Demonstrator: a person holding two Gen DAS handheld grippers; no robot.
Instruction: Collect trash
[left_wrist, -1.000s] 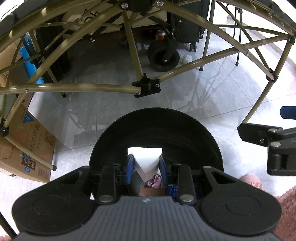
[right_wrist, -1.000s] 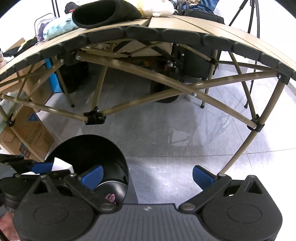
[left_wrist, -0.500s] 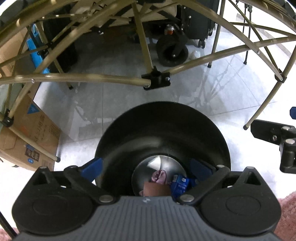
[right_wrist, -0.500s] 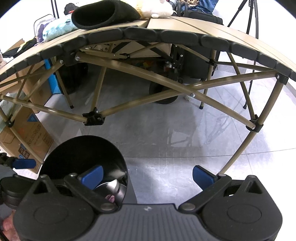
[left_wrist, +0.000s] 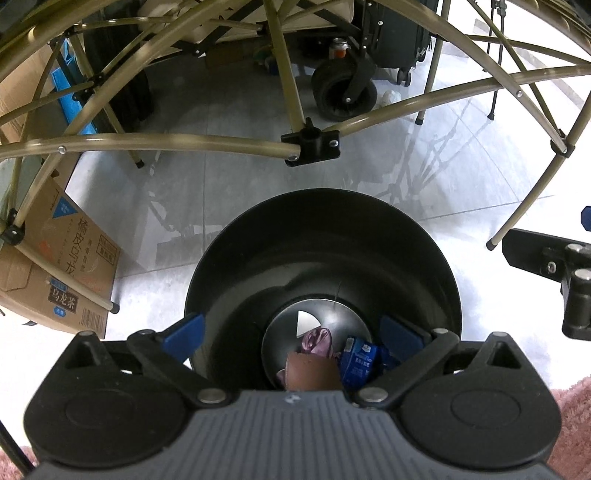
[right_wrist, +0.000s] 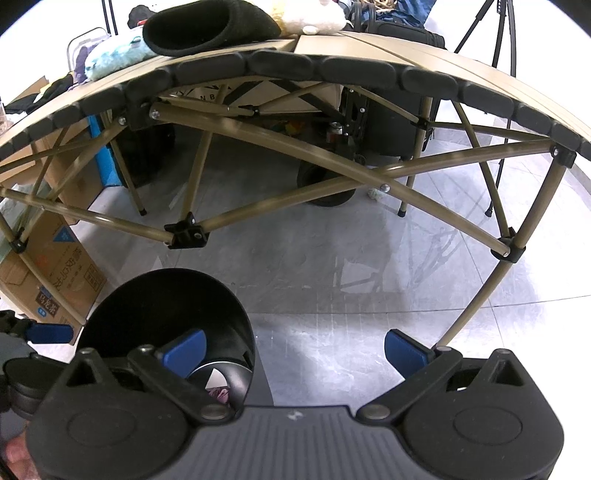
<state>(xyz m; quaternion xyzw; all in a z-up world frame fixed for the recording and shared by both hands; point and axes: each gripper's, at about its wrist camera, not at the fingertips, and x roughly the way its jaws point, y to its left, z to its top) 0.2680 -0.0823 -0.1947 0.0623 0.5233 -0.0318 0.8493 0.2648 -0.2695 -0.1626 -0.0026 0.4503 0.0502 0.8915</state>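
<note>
The left claw (left_wrist: 291, 334) hangs spread wide and empty straight over the black bin (left_wrist: 321, 236); the white paper scrap (left_wrist: 304, 320) lies on its bottom at twelve o'clock. The right claw (right_wrist: 293, 345), also wide and empty, has the bin at nine o'clock.

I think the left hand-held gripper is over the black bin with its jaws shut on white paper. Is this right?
Not quite. The left hand-held gripper is over the black bin, but its jaws are wide open and empty; white paper lies at the bin's bottom, as the left wrist view shows.
</note>
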